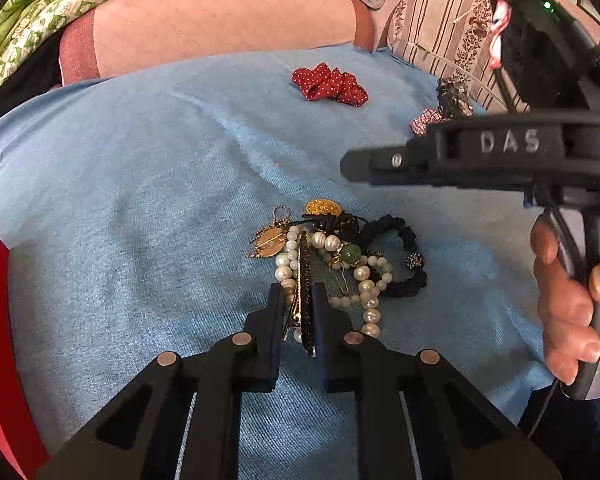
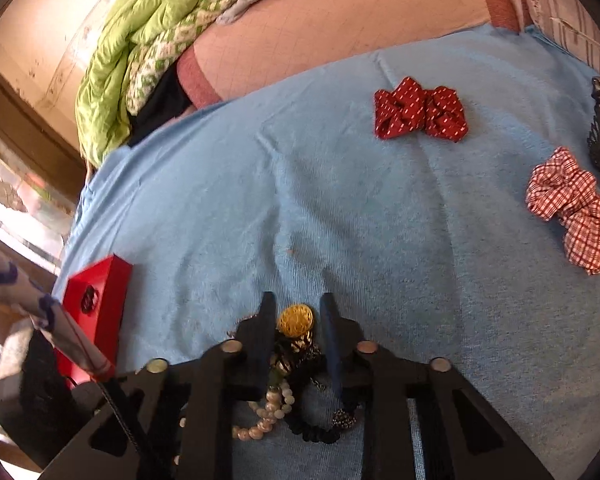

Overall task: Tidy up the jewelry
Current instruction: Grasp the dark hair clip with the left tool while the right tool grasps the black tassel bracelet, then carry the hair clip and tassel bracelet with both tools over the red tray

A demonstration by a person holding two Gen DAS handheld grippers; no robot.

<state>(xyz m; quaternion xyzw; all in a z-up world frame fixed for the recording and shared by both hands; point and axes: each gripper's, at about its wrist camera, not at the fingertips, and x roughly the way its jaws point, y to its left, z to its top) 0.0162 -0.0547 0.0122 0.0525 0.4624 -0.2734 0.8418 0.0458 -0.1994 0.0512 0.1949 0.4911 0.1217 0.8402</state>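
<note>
Black fingers of the left gripper (image 1: 298, 300) pinch a dark hair clip (image 1: 303, 292) atop the jewelry pile (image 1: 336, 256) on blue cloth (image 1: 140, 200), while the right view shows the right gripper (image 2: 298, 312) spread around a gold pendant (image 2: 295, 320), near a red box (image 2: 96, 312).

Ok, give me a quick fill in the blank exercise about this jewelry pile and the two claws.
1. The left claw is closed on a long dark ____.
2. The jewelry pile lies on a ____ cloth.
3. The polka-dot scrunchie is ____ with white dots.
4. At the cloth's left edge sits a red ____.

Missing words: hair clip; blue; red; box
</note>
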